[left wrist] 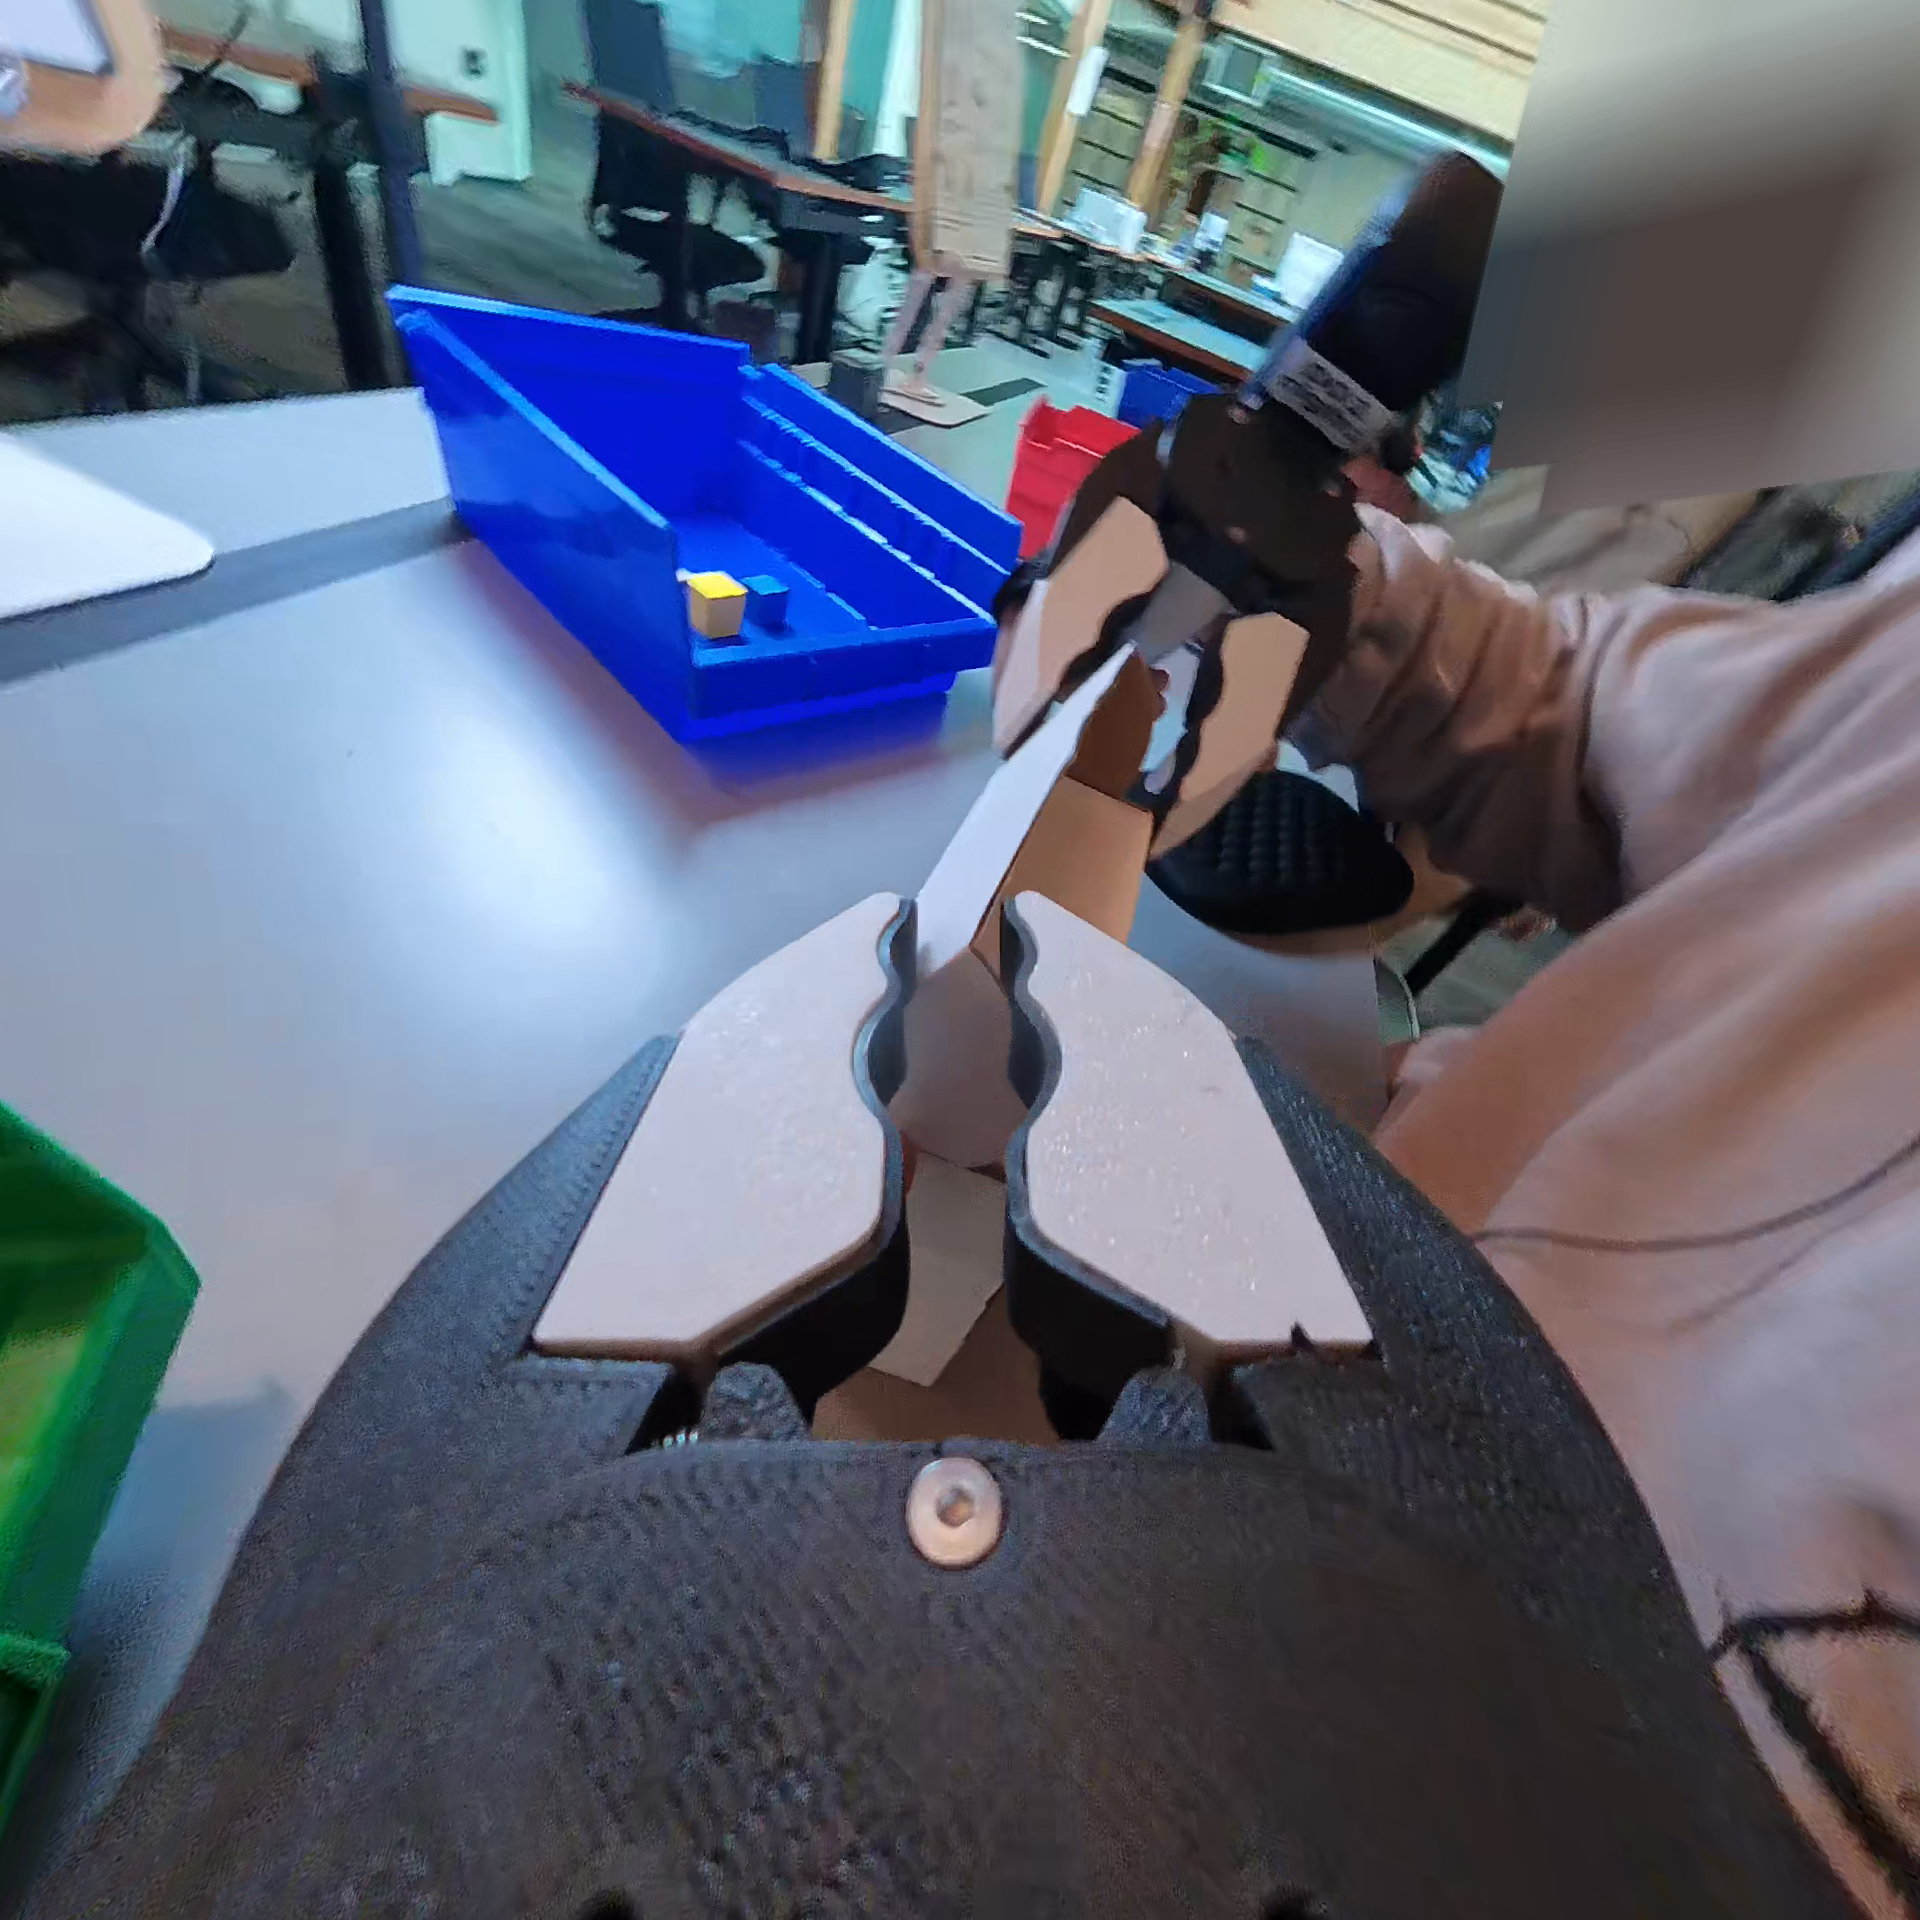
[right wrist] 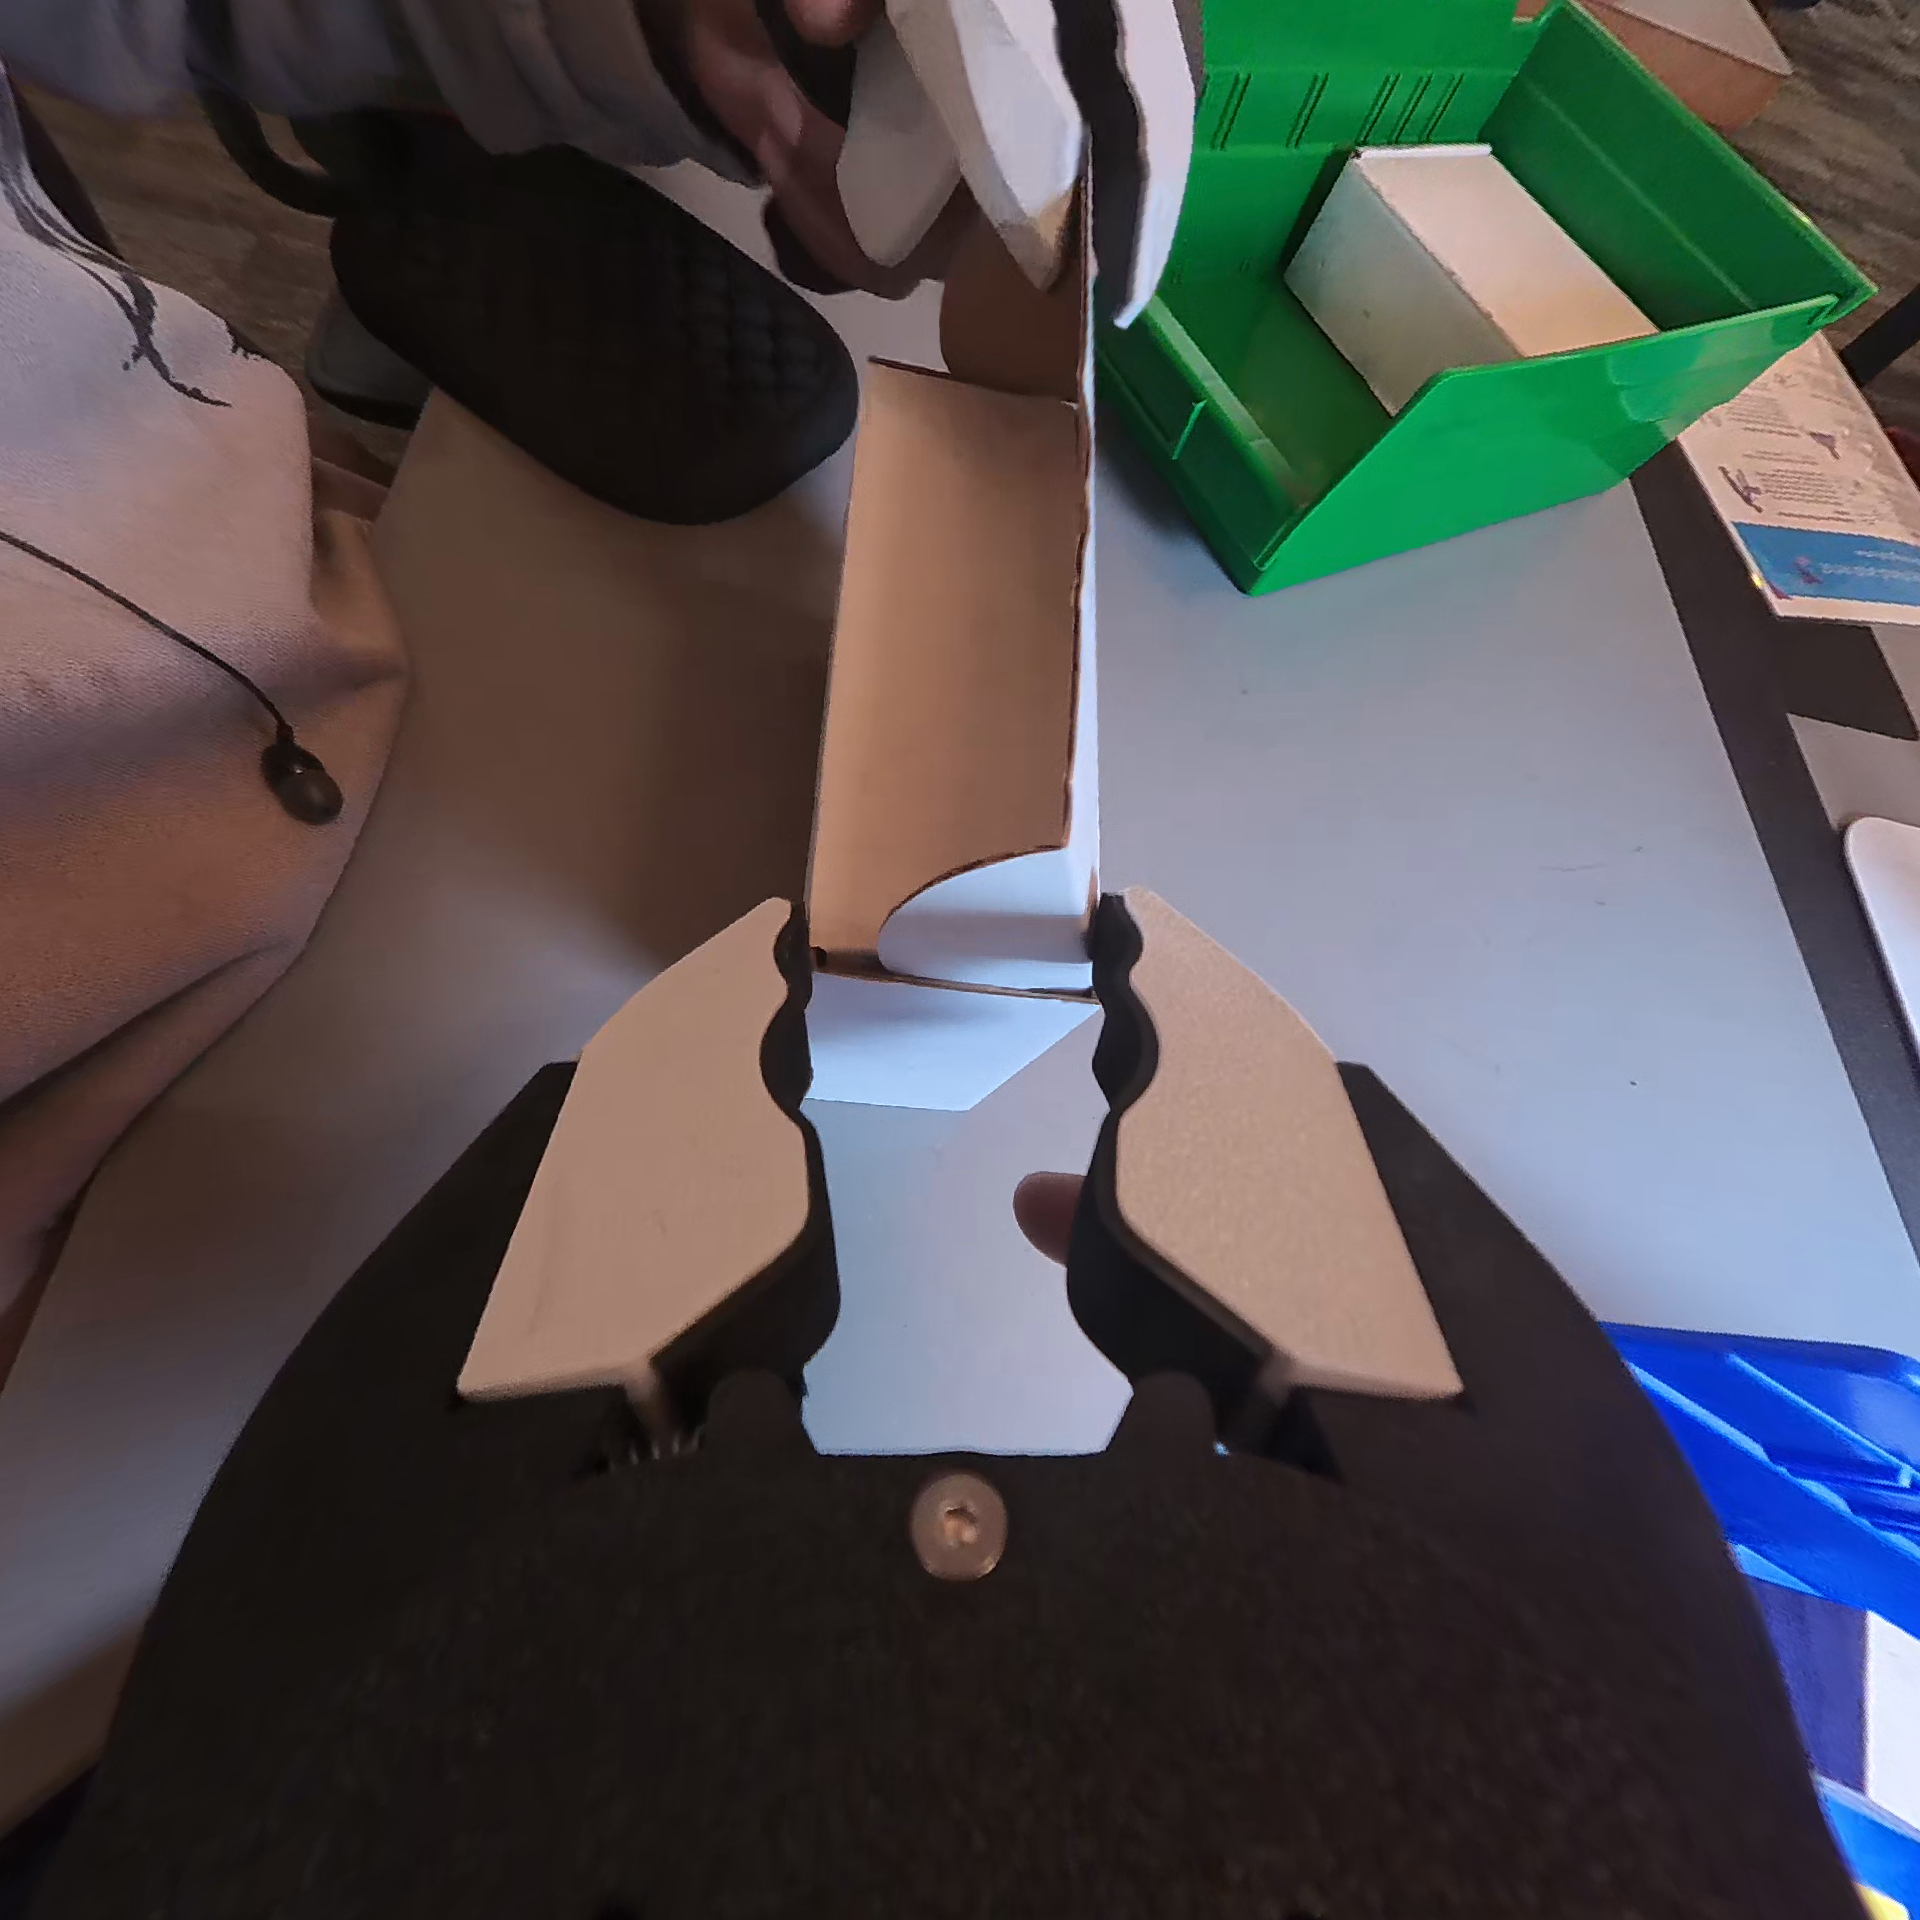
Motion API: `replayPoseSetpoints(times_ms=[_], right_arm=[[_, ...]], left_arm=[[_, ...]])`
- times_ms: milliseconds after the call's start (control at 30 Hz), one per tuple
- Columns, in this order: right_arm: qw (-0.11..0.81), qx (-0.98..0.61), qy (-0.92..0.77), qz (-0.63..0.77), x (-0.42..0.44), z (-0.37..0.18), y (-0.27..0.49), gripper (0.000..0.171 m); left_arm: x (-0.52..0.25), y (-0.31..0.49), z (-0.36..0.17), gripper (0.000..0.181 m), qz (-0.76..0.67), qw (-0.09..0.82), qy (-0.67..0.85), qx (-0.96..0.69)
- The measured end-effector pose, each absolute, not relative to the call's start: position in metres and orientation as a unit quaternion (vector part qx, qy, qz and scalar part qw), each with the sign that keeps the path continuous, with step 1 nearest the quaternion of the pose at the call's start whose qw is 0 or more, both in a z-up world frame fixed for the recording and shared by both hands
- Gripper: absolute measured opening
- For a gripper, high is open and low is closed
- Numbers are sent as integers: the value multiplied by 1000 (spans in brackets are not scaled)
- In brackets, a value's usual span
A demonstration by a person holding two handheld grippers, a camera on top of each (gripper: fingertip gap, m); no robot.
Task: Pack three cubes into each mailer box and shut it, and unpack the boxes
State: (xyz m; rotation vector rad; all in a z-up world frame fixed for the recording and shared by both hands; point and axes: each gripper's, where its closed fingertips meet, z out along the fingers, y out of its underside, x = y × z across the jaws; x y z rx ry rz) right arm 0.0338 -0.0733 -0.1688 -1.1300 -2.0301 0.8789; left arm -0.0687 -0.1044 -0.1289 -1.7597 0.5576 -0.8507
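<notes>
An open mailer box [right wrist: 956, 644], white outside and brown inside, is held above the grey table [right wrist: 1351, 831] between both grippers. My right gripper [right wrist: 951, 925] is shut across its near end, fingertips touching both sides. My left gripper [right wrist: 1081, 208] clamps the far end. In the left wrist view, my left gripper [left wrist: 956, 925] is shut on a white panel of the box [left wrist: 997, 821], and the right gripper [left wrist: 1153, 675] holds the other end. A yellow cube [left wrist: 717, 606] and a blue cube [left wrist: 767, 601] sit in a blue bin [left wrist: 561, 488]. No cubes show inside the box.
A green bin [right wrist: 1558, 436] at the far right of the table holds a closed white mailer box [right wrist: 1455, 260]; it also shows in the left wrist view [left wrist: 62, 1351]. A red bin [left wrist: 1060, 457] stands beyond the table. A black chair seat [right wrist: 582, 343] and the person's sleeve [left wrist: 1662, 831] are close by. Across from one pair of fingers to the other is roughly 12 cm.
</notes>
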Motion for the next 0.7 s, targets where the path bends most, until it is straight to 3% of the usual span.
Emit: replayPoseSetpoints(times_ms=[33, 133, 267, 433, 700], right_arm=[[322, -428, -774, 337, 34, -169, -74, 52], [320, -423, -777, 338, 33, -169, -75, 52], [315, -413, -781, 346, 33, -169, -76, 52], [308, -414, -780, 355, 32, -168, -75, 52], [314, -416, -780, 347, 36, -169, -72, 53]], left_arm=[[-67, -109, -128, 17, -353, 531, 268, -722], [-67, -126, -130, 45, -338, 530, 395, -670], [-81, -127, -143, 56, -304, 501, 502, -636], [-69, -130, -151, 45, -336, 442, 554, -620], [-63, -115, -139, 37, -377, 455, 484, -645]])
